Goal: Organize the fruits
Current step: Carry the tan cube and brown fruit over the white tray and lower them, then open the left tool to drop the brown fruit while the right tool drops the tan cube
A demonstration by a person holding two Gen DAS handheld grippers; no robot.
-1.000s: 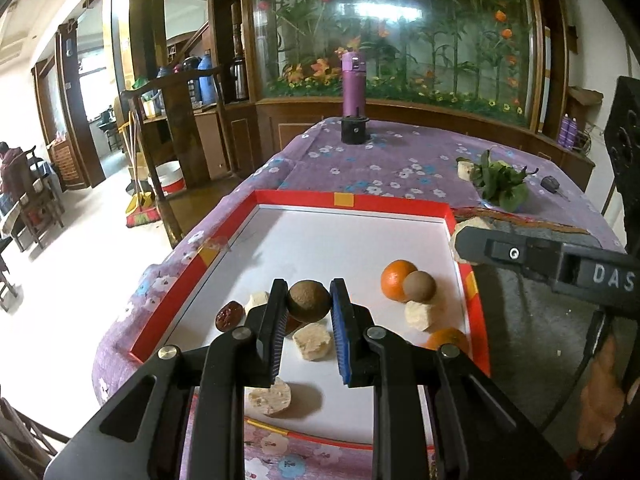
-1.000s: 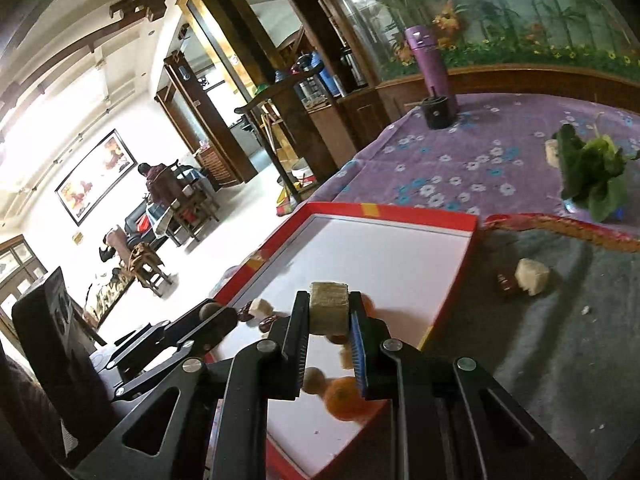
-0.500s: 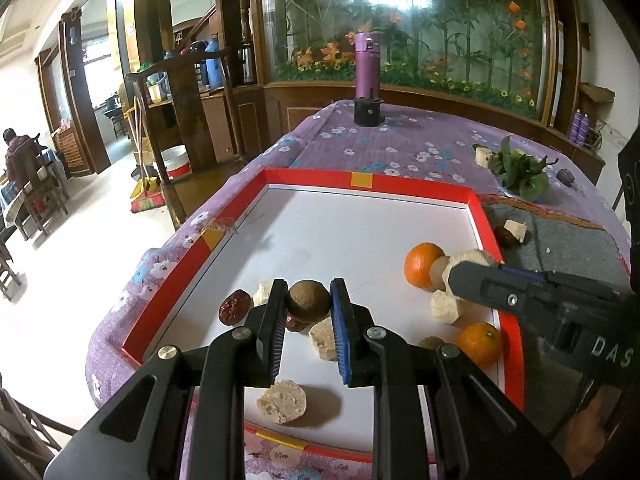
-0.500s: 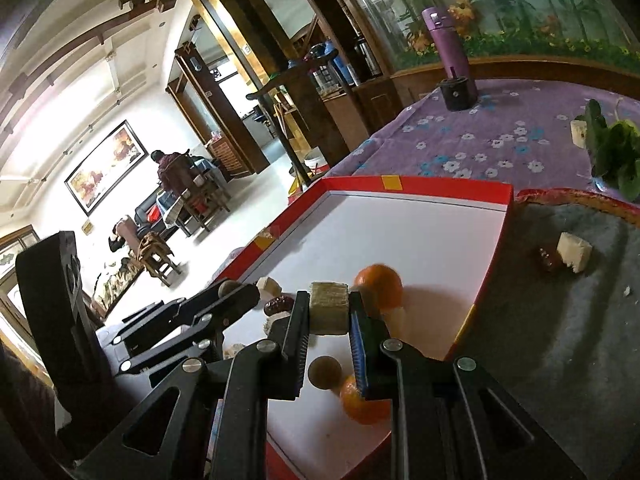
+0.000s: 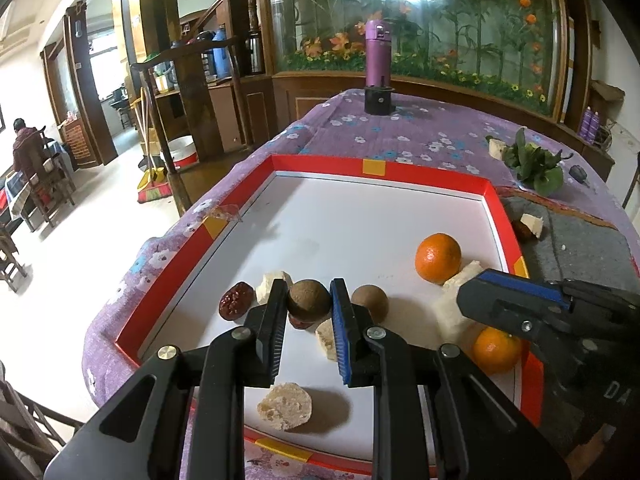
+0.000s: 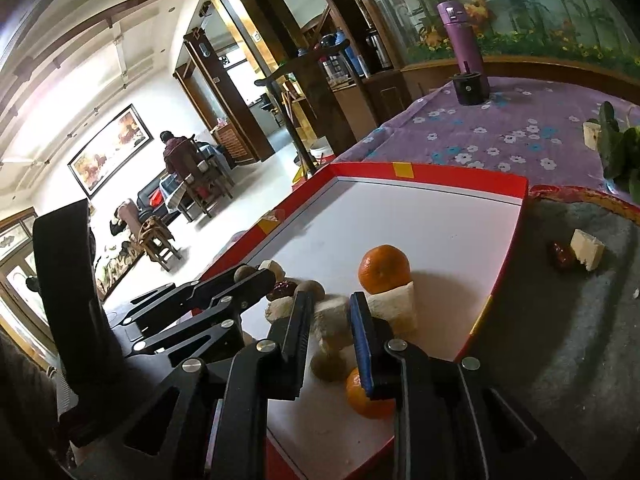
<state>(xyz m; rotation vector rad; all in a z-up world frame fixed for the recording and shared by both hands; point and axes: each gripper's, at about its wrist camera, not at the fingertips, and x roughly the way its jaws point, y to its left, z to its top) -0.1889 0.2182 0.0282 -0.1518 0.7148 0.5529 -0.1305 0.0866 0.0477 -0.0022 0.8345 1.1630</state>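
Looking down the left wrist view, the left tongs (image 5: 309, 300) are clamped on a round brown fruit (image 5: 309, 299), held above the near part of the red-rimmed tray (image 5: 400, 169); it is a ball, so no long axis to call. Just right of it on the white floor of the tray sits a second brown fruit (image 5: 370, 300); left of the tongs lie a red date (image 5: 236, 305) and a pale chunk (image 5: 271, 283); a crumbly pale ball (image 5: 285, 406) rests near the front rim, under the tongs. Further right, an orange (image 5: 437, 258) touches a white wedge (image 5: 456, 300); a second orange (image 5: 497, 350) is half hidden by the right tongs (image 5: 472, 300) coming in from that side. Beyond the tray, a purple flask (image 5: 378, 56) stands upright on the flowered desk (image 5: 400, 136), leafy greens (image 5: 534, 162) off to the right.

Over to the right wrist view: the right tongs (image 6: 331, 322) are closed on a pale cube (image 6: 330, 320) above the tray's (image 6: 432, 171) near corner; the cube is blurred, so I cannot tell how it is tilted. Directly behind it, the white wedge (image 6: 394, 310) leans on the orange (image 6: 384, 269); below, the brown fruit (image 6: 327, 364) and second orange (image 6: 362, 398); the left tongs (image 6: 256, 276) crowd in from the left; on the grey mat (image 6: 560, 340) a white piece (image 6: 587, 249) touches a dark date (image 6: 562, 254).
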